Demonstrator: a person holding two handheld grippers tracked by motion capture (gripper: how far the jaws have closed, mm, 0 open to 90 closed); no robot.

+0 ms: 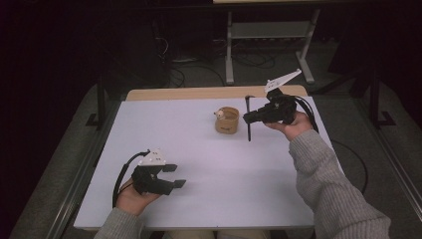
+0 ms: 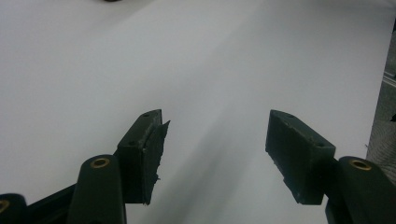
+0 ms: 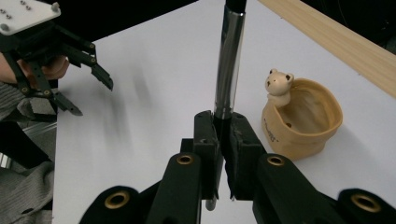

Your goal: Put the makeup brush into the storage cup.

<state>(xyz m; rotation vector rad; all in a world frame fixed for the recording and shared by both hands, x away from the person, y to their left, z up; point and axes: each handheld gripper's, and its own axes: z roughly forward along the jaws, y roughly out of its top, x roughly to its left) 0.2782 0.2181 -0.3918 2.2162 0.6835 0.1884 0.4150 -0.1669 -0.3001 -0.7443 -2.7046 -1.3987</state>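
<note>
right gripper (image 3: pixel 223 135), frame centre: fingers pinch an upright pen (image 3: pixel 229 60) beside the bear cup (image 3: pixel 303 123). left gripper (image 1: pixel 169 175), lower left: fingers spread above the table (image 1: pixel 239 169).

Tan cup (image 3: pixel 303 123), black-and-silver pen (image 3: pixel 229 65)

A slim pen (image 3: pixel 227 70) with a silver barrel and black ends stands nearly upright, clamped near its lower end between the jaws of the right gripper (image 3: pixel 222 140). It hangs just beside a tan cup (image 3: pixel 303 123) with a small bear figure on its rim, which sits upright and open on the white worktop (image 1: pixel 209 164).
</note>
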